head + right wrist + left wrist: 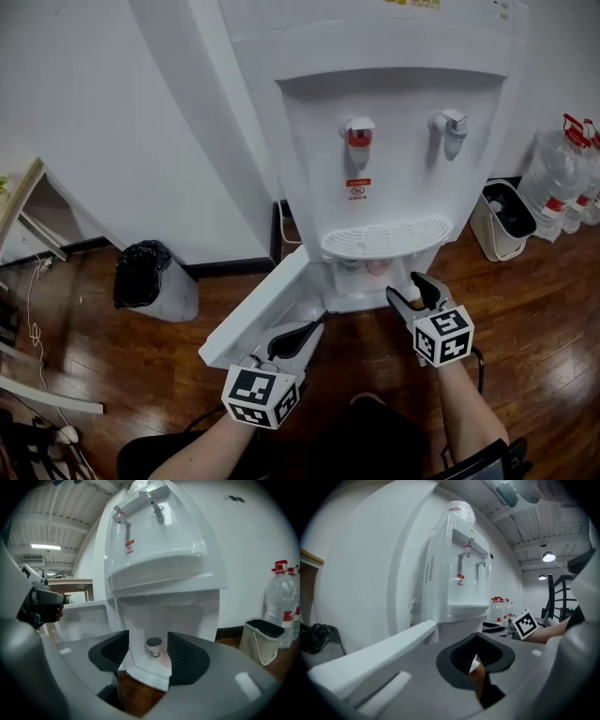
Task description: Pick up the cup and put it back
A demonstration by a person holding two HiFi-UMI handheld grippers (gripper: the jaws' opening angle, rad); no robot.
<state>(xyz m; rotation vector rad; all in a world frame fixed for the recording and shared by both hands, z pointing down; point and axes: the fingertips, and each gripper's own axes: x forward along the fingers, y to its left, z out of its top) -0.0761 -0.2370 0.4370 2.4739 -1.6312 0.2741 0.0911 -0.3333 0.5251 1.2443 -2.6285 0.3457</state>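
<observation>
A paper cup (pixel 153 647) stands upright in the open lower cabinet (pixel 164 616) of the white water dispenser (pixel 384 112); something pink (pixel 165 658) sits beside it on the right. In the head view the cup (pixel 352 266) shows dimly under the drip tray (pixel 386 236). My right gripper (pixel 413 287) is open in front of the cabinet, short of the cup, and its jaws (pixel 148 642) frame the cup without touching it. My left gripper (pixel 313 328) is shut on nothing beside the swung-open cabinet door (pixel 262 314), which lies to its left (pixel 477 654).
A black-bagged bin (pixel 150 278) stands on the wooden floor at the left. At the right are a white bin (pixel 503 217) and water bottles (pixel 562 169). Red (pixel 358 131) and blue (pixel 452 127) taps hang above the tray. A power cord (pixel 283 225) runs behind the dispenser.
</observation>
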